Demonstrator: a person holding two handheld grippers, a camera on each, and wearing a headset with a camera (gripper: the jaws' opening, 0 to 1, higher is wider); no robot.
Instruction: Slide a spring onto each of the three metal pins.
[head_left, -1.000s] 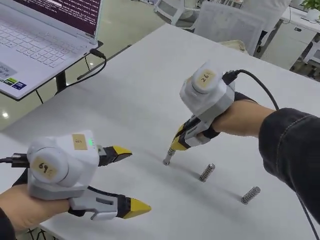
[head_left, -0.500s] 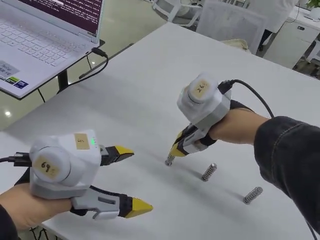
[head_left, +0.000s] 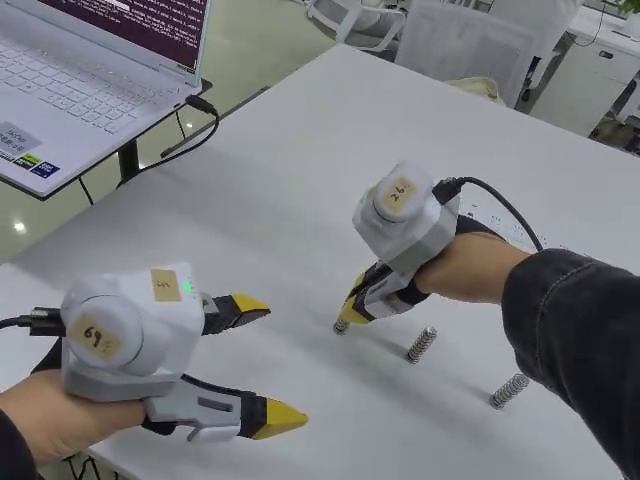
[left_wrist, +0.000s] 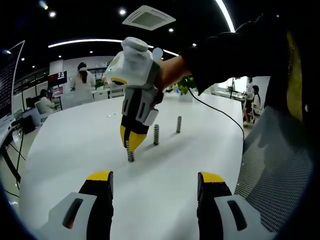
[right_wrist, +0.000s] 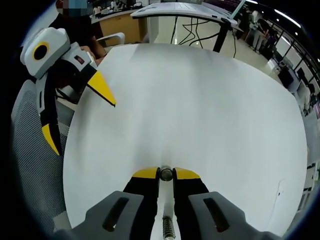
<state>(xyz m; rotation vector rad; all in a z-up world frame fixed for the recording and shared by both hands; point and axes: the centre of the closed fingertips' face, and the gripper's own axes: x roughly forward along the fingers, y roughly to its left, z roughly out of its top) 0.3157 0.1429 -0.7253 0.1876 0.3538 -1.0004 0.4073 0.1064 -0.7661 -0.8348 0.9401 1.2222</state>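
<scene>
The right gripper (head_left: 349, 316) is pointing steeply down from a bent wrist, its jaws pinching a spring (right_wrist: 168, 228). The left gripper (head_left: 278, 362) is hovering level, well apart from it, jaws spread wide.

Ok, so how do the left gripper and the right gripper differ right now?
The left gripper is open and holds nothing; the right gripper is shut on a spring. The left gripper points roughly level across the table; the right gripper tilts down, its tips close to the tabletop. Both have white bodies and yellow tips.
</scene>
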